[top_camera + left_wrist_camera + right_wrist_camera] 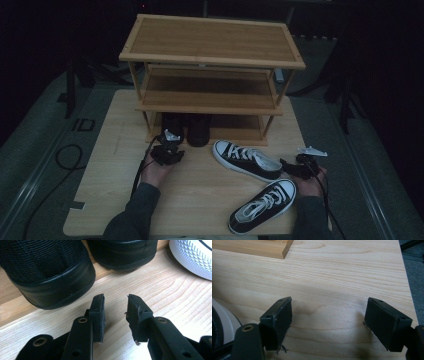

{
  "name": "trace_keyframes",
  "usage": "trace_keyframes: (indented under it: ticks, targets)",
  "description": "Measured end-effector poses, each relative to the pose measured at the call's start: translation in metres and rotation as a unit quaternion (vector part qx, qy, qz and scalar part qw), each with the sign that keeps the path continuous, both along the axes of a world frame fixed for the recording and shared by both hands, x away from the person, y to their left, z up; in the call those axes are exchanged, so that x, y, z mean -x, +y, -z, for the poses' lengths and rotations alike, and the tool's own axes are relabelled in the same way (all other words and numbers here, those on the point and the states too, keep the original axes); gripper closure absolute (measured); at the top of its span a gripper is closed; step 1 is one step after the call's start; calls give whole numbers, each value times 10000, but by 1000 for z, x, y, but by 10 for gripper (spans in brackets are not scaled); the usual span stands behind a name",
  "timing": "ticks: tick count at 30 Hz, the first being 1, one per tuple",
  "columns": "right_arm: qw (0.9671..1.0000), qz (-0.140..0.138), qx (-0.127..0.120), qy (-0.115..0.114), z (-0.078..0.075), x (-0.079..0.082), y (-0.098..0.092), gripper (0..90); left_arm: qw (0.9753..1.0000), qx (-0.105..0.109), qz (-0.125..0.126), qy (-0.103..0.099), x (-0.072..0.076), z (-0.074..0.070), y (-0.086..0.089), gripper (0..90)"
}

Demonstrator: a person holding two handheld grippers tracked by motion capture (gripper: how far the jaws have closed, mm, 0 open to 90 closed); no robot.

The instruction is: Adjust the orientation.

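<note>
The left gripper has its two black jaws parted by a narrow gap, holding nothing, low over the pale wooden table. At its 11 o'clock and 12 o'clock sit two black shoes on the bottom board of the rack, heels toward the camera. In the high view, this gripper sits just in front of those shoes.

The right gripper has its jaws spread wide, empty, above bare table. In the high view it lies at the table's 4 o'clock, right beside the heel of one black-and-white sneaker. A second sneaker lies at 5 o'clock. The three-shelf wooden rack stands at 12 o'clock.
</note>
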State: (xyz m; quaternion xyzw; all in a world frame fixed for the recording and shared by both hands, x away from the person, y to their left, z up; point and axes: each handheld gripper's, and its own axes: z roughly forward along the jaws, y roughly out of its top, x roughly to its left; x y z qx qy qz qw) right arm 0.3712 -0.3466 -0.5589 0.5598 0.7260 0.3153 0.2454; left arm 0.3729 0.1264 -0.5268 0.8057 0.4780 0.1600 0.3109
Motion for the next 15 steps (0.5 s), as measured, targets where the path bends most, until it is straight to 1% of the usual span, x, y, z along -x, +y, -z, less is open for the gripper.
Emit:
trace_keyframes:
  ticks: [1, 3, 5, 6, 9, 11, 12, 15]
  targets:
    - [10000, -1, -3, 2, 0, 0, 0, 218, 10000, -17, 12, 5, 0, 0, -1, 667]
    - [10000, -68, 9, 25, 0, -1, 0, 179, 10000, -40, 51, 24, 0, 0, -2, 664]
    - [9999, -115, 19, 89, -1, -2, 0, 180, 9999, -60, 89, 41, 0, 1, -4, 661]
    - [9998, -128, 33, 137, -2, -3, 0, 200, 9999, -75, 105, 45, 0, 1, -5, 660]
    - [9994, -274, 54, 224, -6, -3, 1, 333, 9999, -79, 137, 56, 0, 2, -6, 657]
    - [9990, -375, 65, 235, -7, -4, 1, 389, 9998, -69, 150, 58, 0, 1, -7, 655]
    - [9988, -427, 64, 238, -8, -4, 1, 432, 9998, -75, 167, 70, 0, 1, -8, 655]
    - [9980, -580, 68, 229, -9, -3, 0, 517, 9996, -137, 222, 78, 1, 3, -10, 653]
